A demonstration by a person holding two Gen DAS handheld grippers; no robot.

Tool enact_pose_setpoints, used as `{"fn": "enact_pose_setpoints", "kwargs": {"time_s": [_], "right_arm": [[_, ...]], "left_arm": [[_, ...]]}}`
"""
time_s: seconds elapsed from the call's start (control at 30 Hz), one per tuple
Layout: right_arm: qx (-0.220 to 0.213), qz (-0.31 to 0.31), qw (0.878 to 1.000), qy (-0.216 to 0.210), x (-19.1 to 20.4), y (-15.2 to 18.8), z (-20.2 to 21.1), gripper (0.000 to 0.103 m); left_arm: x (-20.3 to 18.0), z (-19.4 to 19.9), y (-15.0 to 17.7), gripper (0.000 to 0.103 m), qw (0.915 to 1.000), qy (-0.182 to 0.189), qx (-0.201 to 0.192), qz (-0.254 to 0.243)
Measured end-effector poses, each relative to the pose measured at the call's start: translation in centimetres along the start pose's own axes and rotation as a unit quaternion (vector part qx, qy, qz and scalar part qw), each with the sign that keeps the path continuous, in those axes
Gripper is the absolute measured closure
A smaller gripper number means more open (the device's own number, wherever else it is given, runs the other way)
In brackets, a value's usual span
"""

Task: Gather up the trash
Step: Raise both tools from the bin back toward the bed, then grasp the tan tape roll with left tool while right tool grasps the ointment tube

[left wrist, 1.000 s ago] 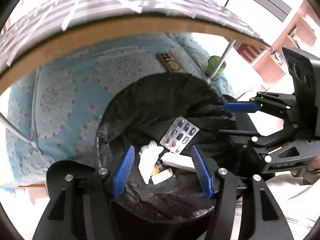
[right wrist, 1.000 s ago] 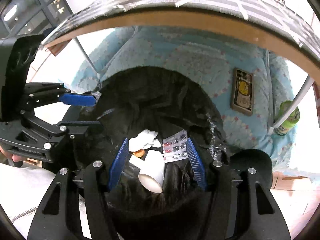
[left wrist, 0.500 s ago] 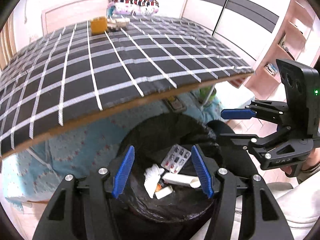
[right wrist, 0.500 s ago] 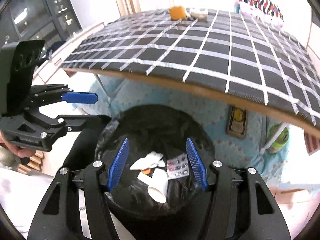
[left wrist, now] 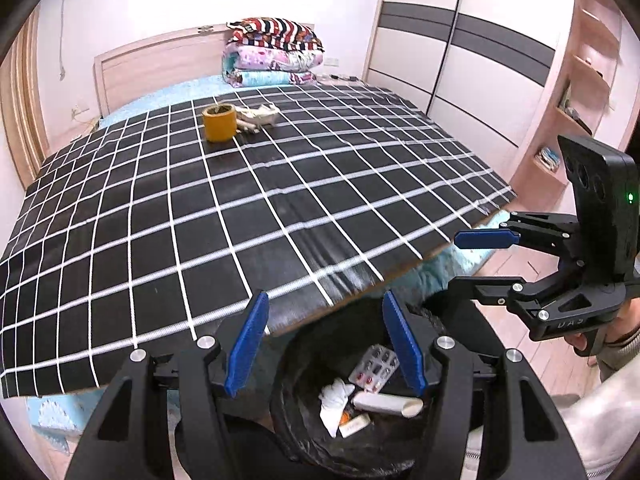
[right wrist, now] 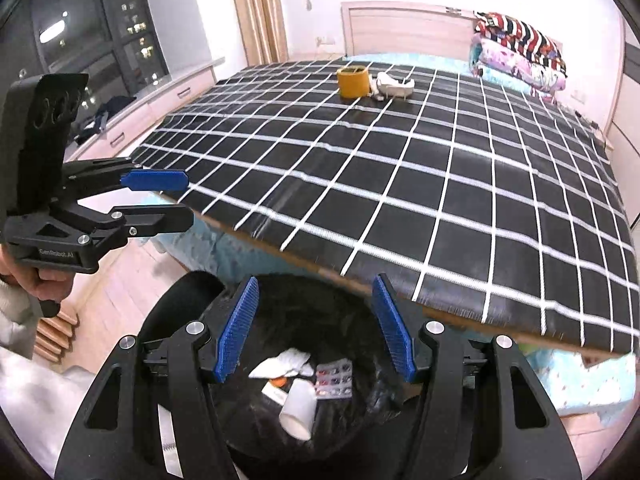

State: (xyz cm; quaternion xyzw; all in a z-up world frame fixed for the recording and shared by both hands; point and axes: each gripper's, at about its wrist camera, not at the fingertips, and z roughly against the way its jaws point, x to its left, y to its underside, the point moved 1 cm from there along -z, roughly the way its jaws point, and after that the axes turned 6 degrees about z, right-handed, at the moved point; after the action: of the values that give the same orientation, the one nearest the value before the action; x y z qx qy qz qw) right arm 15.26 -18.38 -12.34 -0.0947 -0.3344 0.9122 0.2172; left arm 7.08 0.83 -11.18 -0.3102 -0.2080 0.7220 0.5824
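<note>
Grippers are seen held side by side above a black-lined trash bin (left wrist: 304, 420), which stands on the floor at the near edge of a board covered by a black cloth with a white grid (left wrist: 240, 208). The left gripper (left wrist: 326, 344) has its two blue fingers (left wrist: 246, 344) spread wide apart, and nothing is held or touched by them. The right gripper (right wrist: 314, 328) is likewise spread wide, with nothing between its blue fingers (right wrist: 238, 328). Each gripper is also seen from the other's camera, off to the side, with jaws parted.

Four pieces of trash can be clearly counted inside the bin: one crumpled white tissue (left wrist: 334, 400), one blister pack of pills (left wrist: 374, 368), one white paper cup (left wrist: 386, 402) and one small white packet (left wrist: 354, 426). A small orange scrap is glimpsed between them, but what it is cannot be told. The cup is lying on its side; in the left view its long axis runs roughly left to right with the open mouth to the right, and in the right view the mouth is turned toward the camera.

Far across the cloth, one roll of yellow tape (left wrist: 218, 122) is standing upright, and just beside it one heap of crumpled white trash (left wrist: 260, 116) is lying. A stack of folded blankets (left wrist: 274, 52) is piled at the headboard
</note>
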Motion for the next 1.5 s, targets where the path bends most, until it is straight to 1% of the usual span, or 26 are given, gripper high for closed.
{"fn": "enact_pose_setpoints", "kwargs": {"time_s": [0.3,0.7,0.9,1.2,1.37,1.5], "right_arm": [[-0.014,0.007,1.0,0.009,-1.8,-3.3,-0.9,0.044],[-0.028,0.011,1.0,0.005,-4.0,-7.4,-2.7,0.044],[-0.032,0.01,0.999,0.002,-5.3,-9.4,-3.9,0.044],[-0.041,-0.011,0.999,-0.007,-7.9,-13.2,-6.0,0.044],[-0.044,-0.016,0.999,-0.009,-9.4,-15.8,-7.2,0.044],[-0.038,-0.021,0.999,-0.014,-10.2,-17.3,-8.6,0.044]], "left_arm": [[1.8,-1.3,-3.1,0.046,0.9998,-0.01,-0.014,0.009],[4.6,-3.5,-8.2,0.046,0.9989,-0.031,-0.033,0.013],[6.0,-5.3,-10.7,0.046,0.9985,-0.04,-0.036,0.012],[8.2,-8.5,-14.6,0.046,0.9977,-0.052,-0.042,0.012],[9.4,-10.9,-16.6,0.046,0.9964,-0.069,-0.05,0.006],[10.4,-12.9,-17.8,0.046,0.9964,-0.07,-0.047,0.011]]}}
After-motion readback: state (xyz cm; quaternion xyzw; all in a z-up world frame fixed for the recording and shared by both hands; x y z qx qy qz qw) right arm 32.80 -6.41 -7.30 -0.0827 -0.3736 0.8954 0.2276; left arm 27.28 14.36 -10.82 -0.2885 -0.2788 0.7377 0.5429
